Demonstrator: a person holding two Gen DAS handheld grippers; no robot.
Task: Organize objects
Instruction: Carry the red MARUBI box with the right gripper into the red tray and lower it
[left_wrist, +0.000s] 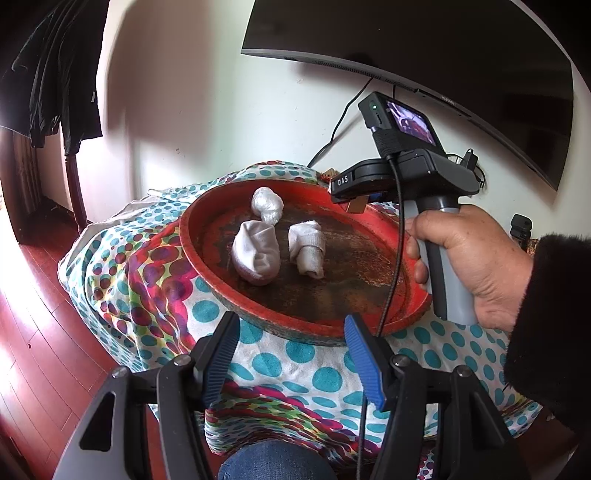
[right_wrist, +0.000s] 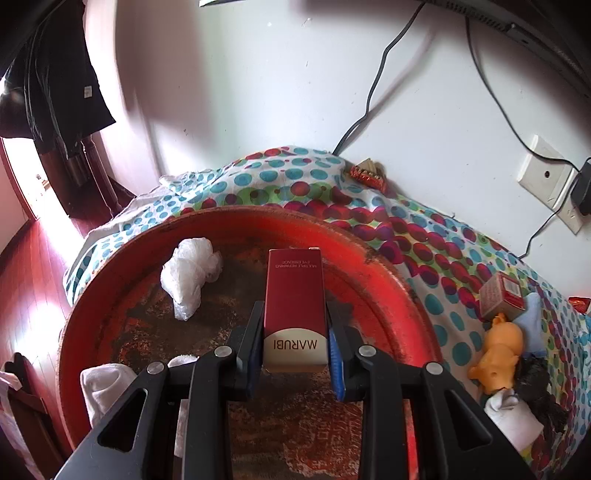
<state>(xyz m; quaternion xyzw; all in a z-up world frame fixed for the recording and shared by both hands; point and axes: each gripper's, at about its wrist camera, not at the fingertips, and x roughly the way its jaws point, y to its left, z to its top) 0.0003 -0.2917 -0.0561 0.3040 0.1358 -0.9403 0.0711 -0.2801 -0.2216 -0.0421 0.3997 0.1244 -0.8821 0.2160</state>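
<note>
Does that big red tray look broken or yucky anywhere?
Yes. The red tray's floor looks worn: its red paint has flaked into dark, rusty-looking patches across the middle, while the rim stays brighter. I see no crack. The rolled white socks and crumpled plastic bag sit on that patchy floor.

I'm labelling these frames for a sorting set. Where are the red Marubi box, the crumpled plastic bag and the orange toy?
Red Marubi box (right_wrist: 294, 295), right wrist view, middle of its red face.
Crumpled plastic bag (right_wrist: 190, 275), right wrist view, centre of the wad.
Orange toy (right_wrist: 496, 354), right wrist view, its body.
</note>
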